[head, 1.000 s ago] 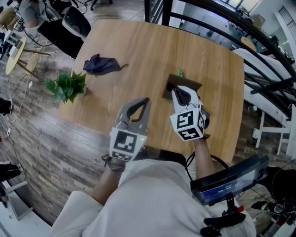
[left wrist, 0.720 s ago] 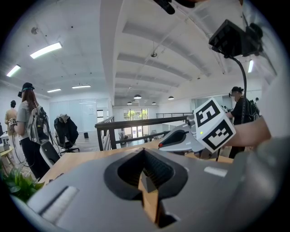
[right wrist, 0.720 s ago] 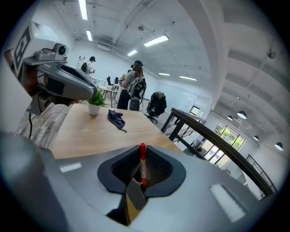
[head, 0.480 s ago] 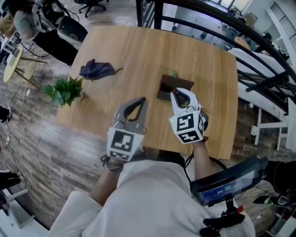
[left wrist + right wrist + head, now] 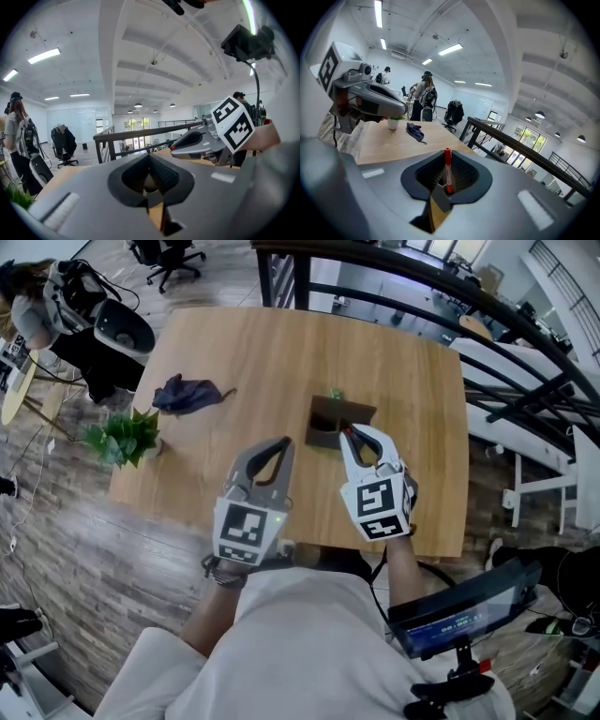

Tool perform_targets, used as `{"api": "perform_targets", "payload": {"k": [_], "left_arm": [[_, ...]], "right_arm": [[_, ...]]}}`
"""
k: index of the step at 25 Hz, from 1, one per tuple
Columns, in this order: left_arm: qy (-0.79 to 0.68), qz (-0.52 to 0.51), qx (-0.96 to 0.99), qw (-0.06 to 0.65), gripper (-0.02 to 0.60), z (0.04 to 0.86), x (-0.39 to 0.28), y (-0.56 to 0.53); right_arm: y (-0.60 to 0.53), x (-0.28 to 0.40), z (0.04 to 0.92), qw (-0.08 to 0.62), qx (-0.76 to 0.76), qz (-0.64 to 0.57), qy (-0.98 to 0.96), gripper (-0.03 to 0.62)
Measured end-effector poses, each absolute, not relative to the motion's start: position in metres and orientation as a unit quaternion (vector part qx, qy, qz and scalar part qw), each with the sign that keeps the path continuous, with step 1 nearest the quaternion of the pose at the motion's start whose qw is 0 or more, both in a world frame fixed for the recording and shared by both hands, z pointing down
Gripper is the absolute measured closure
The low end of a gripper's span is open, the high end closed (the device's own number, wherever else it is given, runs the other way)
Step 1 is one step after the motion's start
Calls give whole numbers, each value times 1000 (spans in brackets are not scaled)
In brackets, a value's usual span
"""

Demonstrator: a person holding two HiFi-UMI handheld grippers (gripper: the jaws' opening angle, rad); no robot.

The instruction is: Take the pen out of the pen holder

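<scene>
A dark brown pen holder (image 5: pixel 325 416) stands mid-table, with a green-topped item (image 5: pixel 335 394) at its far edge. My right gripper (image 5: pixel 350 432) has its tips at the holder's near right edge. It is shut on a red pen (image 5: pixel 447 169), which stands upright between the ribbed pads in the right gripper view. A speck of the red pen (image 5: pixel 349 428) shows at the jaw tips in the head view. My left gripper (image 5: pixel 280 443) hovers over the wood left of the holder, shut with nothing in it (image 5: pixel 149 157).
A crumpled dark blue cloth (image 5: pixel 187 393) lies at the table's far left, and a small potted plant (image 5: pixel 122 435) stands at its left edge. Black railings (image 5: pixel 525 362) run past the right side. People and chairs are off the far left corner.
The head camera has tilted, so the table sits lower-left in view. Both grippers keep nearly the same places relative to the holder, and the right stays at its near edge.
</scene>
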State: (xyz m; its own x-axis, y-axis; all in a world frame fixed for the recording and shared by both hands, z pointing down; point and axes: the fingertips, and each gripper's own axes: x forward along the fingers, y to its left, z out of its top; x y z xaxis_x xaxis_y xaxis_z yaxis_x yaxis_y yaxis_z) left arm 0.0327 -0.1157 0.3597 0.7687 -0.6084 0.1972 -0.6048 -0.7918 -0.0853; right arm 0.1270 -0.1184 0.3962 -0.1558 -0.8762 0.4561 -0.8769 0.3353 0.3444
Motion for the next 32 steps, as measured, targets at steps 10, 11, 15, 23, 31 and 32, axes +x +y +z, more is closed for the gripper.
{"api": "perform_targets", "payload": {"k": [10,11,15,23,31,32], "left_arm": [[299,-97,-949,22,583,355,48,-125],[296,-96,-950,24,583,355,50,-126],[282,-94,-954,29,583,356,58,-126],[255,-91,-962,40,583,356,70,-128],[233,-84,-968,52,583,351,79,-125],[230,-82,-968,51,583,350,80,-126]], "right_arm": [[-111,141,386,283,605,1,-744,553],[-110,142,385,280,608,1,-743,553],[-108,147,380,266,619,1,-739,553],[-102,151,370,228,636,6,-737,553],[-90,160,359,185,654,12,-733,553],[-90,160,358,180,656,13,-733,553]]}}
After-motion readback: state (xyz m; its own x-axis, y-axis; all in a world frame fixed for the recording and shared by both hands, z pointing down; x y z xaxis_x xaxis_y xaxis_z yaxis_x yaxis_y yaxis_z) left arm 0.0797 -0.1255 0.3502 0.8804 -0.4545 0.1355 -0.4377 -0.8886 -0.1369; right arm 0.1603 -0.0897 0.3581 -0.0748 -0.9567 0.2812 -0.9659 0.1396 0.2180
